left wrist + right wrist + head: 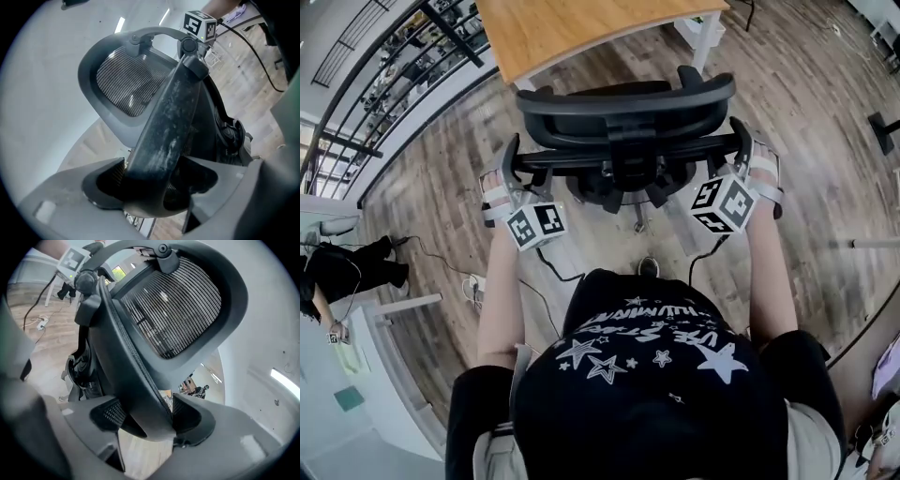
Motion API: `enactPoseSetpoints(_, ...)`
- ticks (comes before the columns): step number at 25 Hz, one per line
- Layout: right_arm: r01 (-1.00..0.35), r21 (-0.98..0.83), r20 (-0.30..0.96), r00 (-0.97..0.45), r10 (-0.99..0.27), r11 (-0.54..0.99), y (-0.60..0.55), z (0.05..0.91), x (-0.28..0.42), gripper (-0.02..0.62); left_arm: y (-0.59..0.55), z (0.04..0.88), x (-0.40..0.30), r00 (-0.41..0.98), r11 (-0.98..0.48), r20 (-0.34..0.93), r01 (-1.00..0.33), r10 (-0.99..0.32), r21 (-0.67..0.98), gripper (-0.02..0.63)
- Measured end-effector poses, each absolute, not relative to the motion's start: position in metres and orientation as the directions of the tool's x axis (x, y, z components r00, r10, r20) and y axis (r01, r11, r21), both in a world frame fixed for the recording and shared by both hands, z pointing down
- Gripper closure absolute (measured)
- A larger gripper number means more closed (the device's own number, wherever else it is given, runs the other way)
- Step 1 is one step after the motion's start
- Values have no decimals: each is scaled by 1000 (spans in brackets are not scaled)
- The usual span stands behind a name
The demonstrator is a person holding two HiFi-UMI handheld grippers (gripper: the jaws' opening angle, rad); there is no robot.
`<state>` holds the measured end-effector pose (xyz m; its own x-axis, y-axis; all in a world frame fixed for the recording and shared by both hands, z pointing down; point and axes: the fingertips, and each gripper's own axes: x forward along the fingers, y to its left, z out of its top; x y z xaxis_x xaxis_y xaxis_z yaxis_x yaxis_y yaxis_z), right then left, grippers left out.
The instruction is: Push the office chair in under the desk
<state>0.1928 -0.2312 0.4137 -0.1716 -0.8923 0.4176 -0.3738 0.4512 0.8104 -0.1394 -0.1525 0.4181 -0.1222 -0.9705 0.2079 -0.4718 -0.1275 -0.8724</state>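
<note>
One office chair [623, 122] is the whole job: black, mesh-backed, topped by a headrest [628, 98]. It stands on the plank floor [825, 141] with its back to the person and its front toward the wooden counter [572, 33]. In the head view the headrest lies close to the counter's near edge. The seat is hidden below the backrest, so I cannot tell how far it reaches underneath. I judge the push unfinished.

Both outer rims of the backrest are taken, at roughly matching height. The left gripper [152, 185] has its jaws spread wide and pinching the left rim, which fills the gap with a pad against each side. The right gripper [145, 420] has its jaws less spread and pinches the right rim.

The chair probably has some weight but should roll easily on its casters. The rim looks like stiff, smooth plastic, while the mesh inside it would give, so the rim is the place to hold. Uneven pressure from the two sides would likely swivel the chair rather than drive it straight, and a high push may tip the back forward. Smooth plastic could also slide between the pads.

Farther out, a white counter leg [705, 42] stands right of the chair's path, and cables [553, 272] trail on the floor near the person.
</note>
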Motion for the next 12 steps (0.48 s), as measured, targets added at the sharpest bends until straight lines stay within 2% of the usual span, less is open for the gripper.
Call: enactPoseSetpoints(12, -357, 816, 414, -187, -891, 454, -281, 415, 168, 310, -210, 425, -168, -135, -152, 239, -463, -962, -873, 242)
